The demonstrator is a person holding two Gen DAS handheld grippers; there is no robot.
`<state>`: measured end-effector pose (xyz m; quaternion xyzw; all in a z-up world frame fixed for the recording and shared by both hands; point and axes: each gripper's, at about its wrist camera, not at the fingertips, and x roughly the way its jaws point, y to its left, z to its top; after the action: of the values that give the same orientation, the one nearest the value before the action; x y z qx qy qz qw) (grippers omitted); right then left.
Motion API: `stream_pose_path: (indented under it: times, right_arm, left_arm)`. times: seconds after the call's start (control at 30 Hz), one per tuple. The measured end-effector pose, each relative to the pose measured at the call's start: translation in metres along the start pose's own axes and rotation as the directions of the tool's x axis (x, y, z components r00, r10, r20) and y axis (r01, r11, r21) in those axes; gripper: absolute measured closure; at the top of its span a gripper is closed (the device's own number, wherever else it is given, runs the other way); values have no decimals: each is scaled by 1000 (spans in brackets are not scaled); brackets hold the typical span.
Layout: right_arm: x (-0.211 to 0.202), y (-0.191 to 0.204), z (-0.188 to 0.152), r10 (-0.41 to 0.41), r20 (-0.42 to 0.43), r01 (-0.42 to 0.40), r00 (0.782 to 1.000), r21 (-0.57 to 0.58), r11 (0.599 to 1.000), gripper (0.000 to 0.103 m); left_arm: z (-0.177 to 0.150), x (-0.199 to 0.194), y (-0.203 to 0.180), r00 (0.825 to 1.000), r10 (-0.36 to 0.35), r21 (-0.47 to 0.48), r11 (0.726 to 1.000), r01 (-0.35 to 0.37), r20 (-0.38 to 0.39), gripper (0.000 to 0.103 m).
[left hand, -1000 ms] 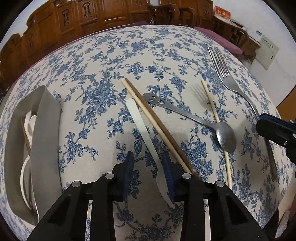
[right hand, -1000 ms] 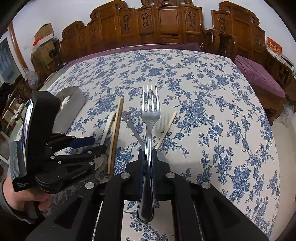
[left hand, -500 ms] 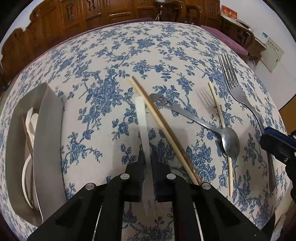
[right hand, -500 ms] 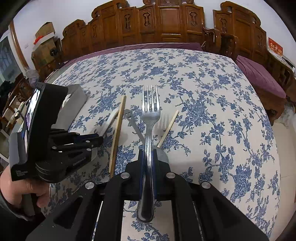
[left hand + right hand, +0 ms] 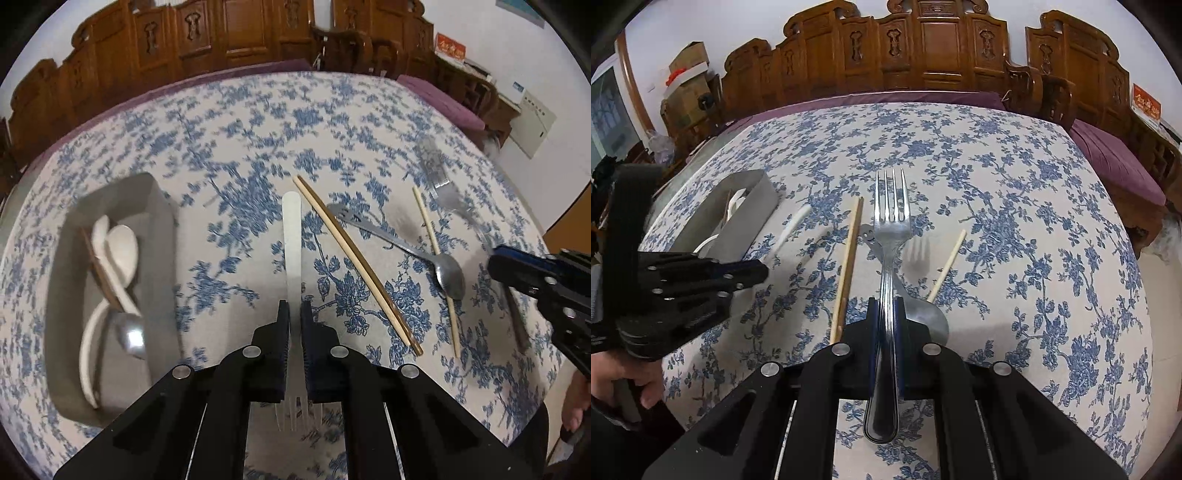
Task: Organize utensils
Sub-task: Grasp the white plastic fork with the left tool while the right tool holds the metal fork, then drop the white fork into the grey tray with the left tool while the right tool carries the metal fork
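Left gripper (image 5: 294,321) is clamped on a white plastic fork (image 5: 291,236), handle pointing forward, tines trailing under the jaws. Its destination, I judge, is the grey rectangular tray (image 5: 162,229) to its left, long axis running roughly parallel to the fork; blur hides the exact angle. Right gripper (image 5: 885,314) pinches a steel fork (image 5: 891,221), farther from the tray. Wooden chopsticks (image 5: 354,258) and a steel spoon (image 5: 448,275) lie rightward, not in the way.
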<state>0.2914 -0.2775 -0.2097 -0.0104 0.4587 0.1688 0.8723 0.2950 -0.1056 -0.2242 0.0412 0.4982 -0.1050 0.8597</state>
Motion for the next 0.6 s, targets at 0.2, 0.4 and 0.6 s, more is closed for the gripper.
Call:
stream_pose_path:
  times: [0.2,0.4,0.6]
  right_arm:
    - [-3,18,13,2,12,-1,1000,-24,1000,93]
    - [-9,42,26,14,31,-12,999,-57,998,93]
    - [-7,70,38,37,41,-34,998,-85,996,93]
  left_arm:
    - [0,-28,15,998,-14,-1,1000,14,55,97]
    - [-1,-50,36,995,-21,-8,1000,22,98,97]
    - [-5,-67,63,991,-16,-29,999,20,133,97]
